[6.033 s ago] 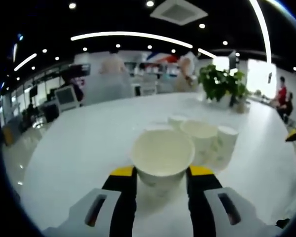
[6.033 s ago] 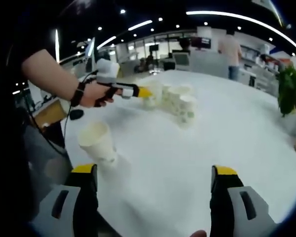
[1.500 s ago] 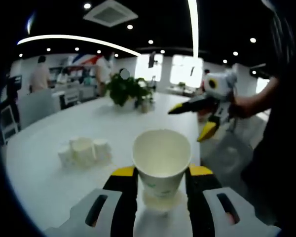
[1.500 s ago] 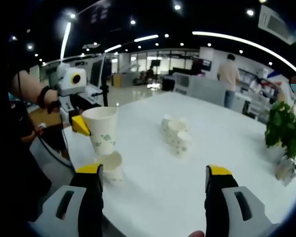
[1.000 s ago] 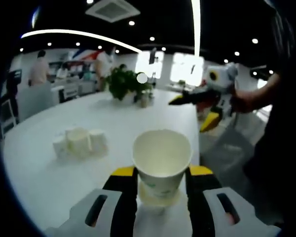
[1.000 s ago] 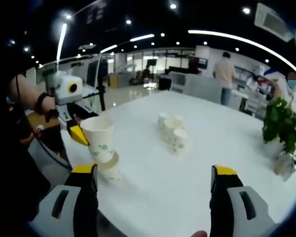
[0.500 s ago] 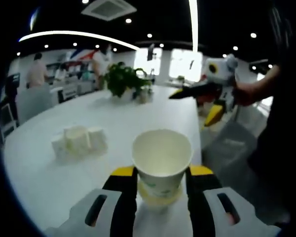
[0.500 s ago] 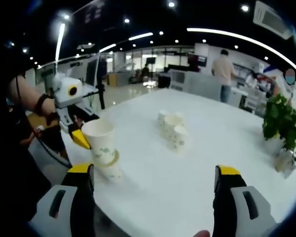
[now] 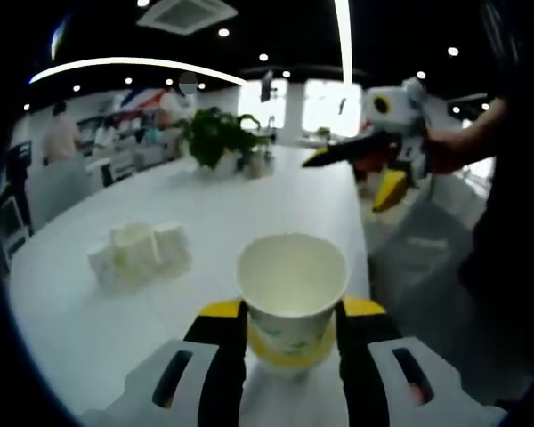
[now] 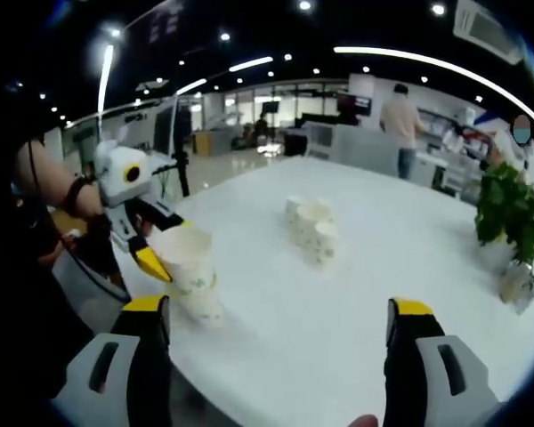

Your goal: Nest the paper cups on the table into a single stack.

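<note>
My left gripper [image 9: 291,331] has its jaws clamped on an empty paper cup [image 9: 292,285], its base sunk into a second cup [image 10: 202,309] standing on the counter [image 10: 356,302] near its edge. My right gripper [image 10: 280,334] hangs with jaws spread wide and empty; the other cups [image 10: 313,227] cluster farther out on the counter.

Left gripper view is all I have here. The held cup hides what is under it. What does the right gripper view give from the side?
Observer: The held cup sits partway inside a second cup that stands on the table, near its edge.
Operator: Is the left gripper still on it?
Observer: Yes. From the side the left gripper has its yellow tips at the cup's wall, below the rim.
Operator: Right gripper's own state?
Observer: The right gripper is open, jaws wide apart, nothing between them.
</note>
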Demonstrator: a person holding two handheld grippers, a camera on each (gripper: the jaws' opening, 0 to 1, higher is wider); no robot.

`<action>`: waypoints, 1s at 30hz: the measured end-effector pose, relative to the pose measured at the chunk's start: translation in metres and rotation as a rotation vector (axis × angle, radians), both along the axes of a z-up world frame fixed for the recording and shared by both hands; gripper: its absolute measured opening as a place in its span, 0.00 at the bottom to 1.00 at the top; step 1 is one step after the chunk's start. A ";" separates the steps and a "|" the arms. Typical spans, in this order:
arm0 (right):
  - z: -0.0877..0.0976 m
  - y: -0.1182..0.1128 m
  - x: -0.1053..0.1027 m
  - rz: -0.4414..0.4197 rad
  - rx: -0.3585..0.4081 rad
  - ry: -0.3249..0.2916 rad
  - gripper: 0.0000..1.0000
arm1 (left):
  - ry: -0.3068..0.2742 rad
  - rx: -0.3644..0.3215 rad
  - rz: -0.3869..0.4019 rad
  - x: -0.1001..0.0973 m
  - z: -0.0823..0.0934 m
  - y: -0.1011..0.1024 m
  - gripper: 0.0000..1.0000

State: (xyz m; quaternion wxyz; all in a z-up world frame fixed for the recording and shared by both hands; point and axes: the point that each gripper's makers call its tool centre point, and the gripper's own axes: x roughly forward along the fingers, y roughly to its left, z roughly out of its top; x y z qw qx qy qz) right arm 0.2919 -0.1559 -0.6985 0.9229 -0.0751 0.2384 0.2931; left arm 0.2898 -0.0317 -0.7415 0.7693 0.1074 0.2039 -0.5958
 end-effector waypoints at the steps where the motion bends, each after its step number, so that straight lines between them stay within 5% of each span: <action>1: 0.000 0.000 0.000 0.000 0.001 0.000 0.99 | -0.011 0.007 -0.003 0.000 -0.002 0.000 0.38; 30: -0.002 0.004 0.003 0.010 0.015 0.004 0.98 | -0.006 0.092 -0.012 -0.003 -0.021 0.006 0.43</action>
